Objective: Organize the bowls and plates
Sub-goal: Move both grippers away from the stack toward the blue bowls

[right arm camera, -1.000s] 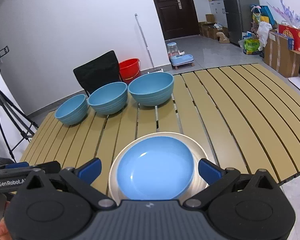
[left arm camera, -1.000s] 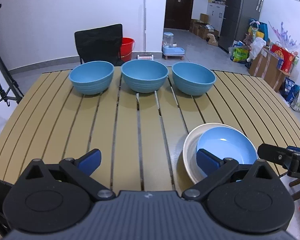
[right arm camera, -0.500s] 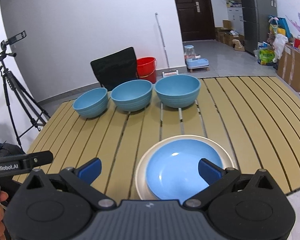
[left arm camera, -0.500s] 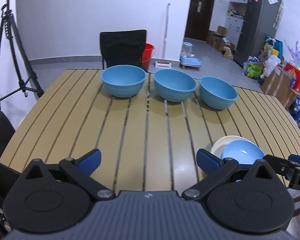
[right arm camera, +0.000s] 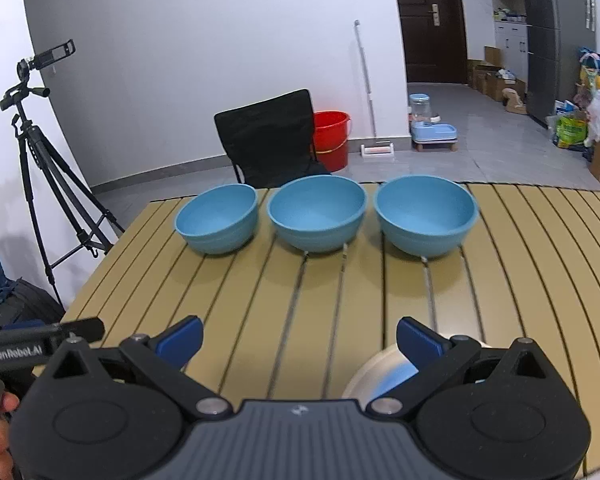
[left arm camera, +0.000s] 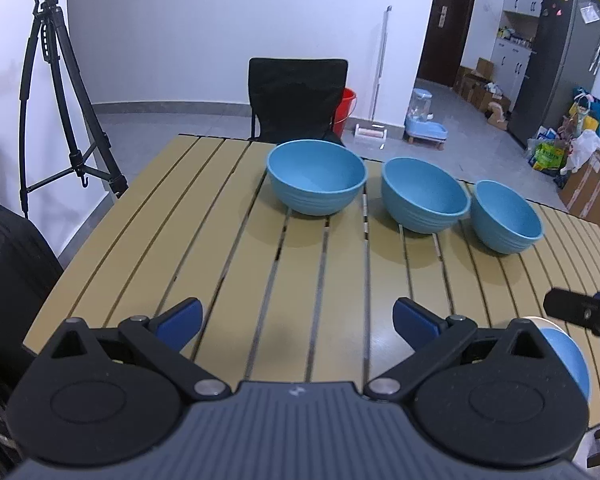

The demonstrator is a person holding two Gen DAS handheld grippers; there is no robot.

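The counter (right arm camera: 540,264) is a slatted top in a yellow-brown colour, and it carries all the things of the task. Along its far edge stand three blue bowls in one row from left to right: the left bowl (right arm camera: 218,224), the middle bowl (right arm camera: 317,212) and the right bowl (right arm camera: 425,214). They stand upright, close beside each other, and whether their rims touch cannot be told. A bowl is round, so it has no long axis; a rim can be taken from any side.

At the near right of the counter lies a pale plate (right arm camera: 366,376) with a blue plate (right arm camera: 396,378) on it. Both are mostly hidden behind the right tool (right arm camera: 300,338).

The relation that matters is this: the bowls lie straight ahead of both tools and well apart from them, on the far side. In the right wrist view the row is centred, with the middle bowl between the two fingers. In the left wrist view the row sits to the right of centre, and the left bowl (left arm camera: 317,176) is the nearest to the left tool (left arm camera: 298,318). So the left tool seems better placed for the left bowl, the right tool for the right one.

Both tools are spread wide. They hold nothing and touch nothing; only bare counter shows between the fingers. The stacking of the bowls appears not yet begun.
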